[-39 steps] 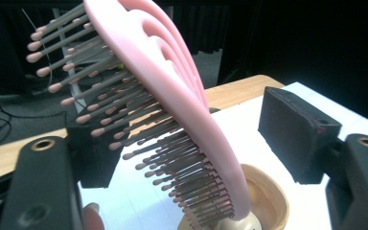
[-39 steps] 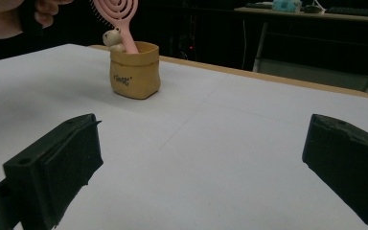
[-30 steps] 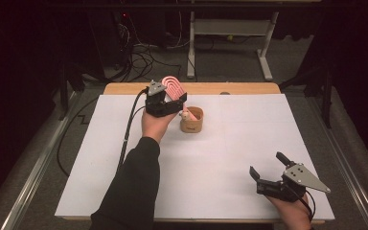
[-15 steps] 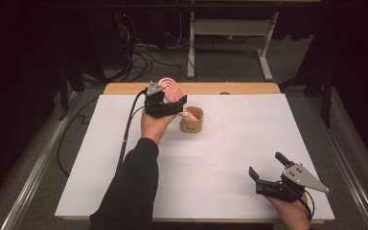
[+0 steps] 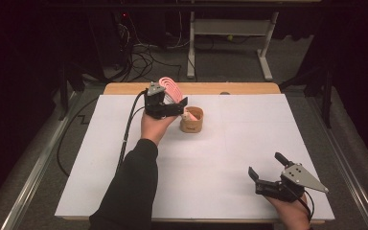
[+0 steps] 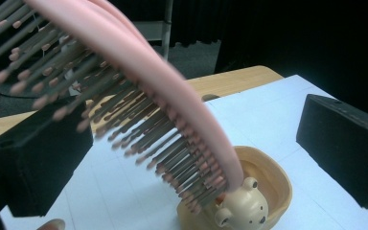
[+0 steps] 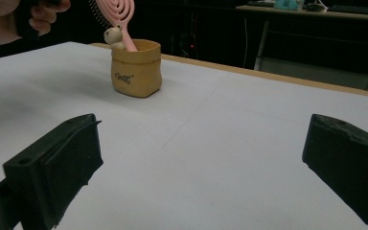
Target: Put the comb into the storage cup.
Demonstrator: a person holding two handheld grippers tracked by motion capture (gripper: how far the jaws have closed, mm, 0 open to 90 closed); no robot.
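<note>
Right gripper [image 5: 267,178] sits idle at my near right corner of the white table [image 5: 220,191], jaws wide apart, nothing between them. From its own view the sheet ahead of it is bare up to the cup.

Further out, mid-table: tan cup [image 5: 192,120] with a little bear figure [image 6: 242,208] on its rim. The pink hairbrush [image 6: 163,96] stands in it handle-down, head leaning up and away toward the far left.

Left gripper [image 5: 165,103] is right at the brush head. Jaws have just been opening and now stand fully apart; the brush passes between them but the pads look clear of it, so I read it as released.

My read: the drop into the cup is done, brush resting on its own. What's left is backing the left gripper off without knocking the head.

Far edge: wooden strip, then cables and a stand on the floor.
</note>
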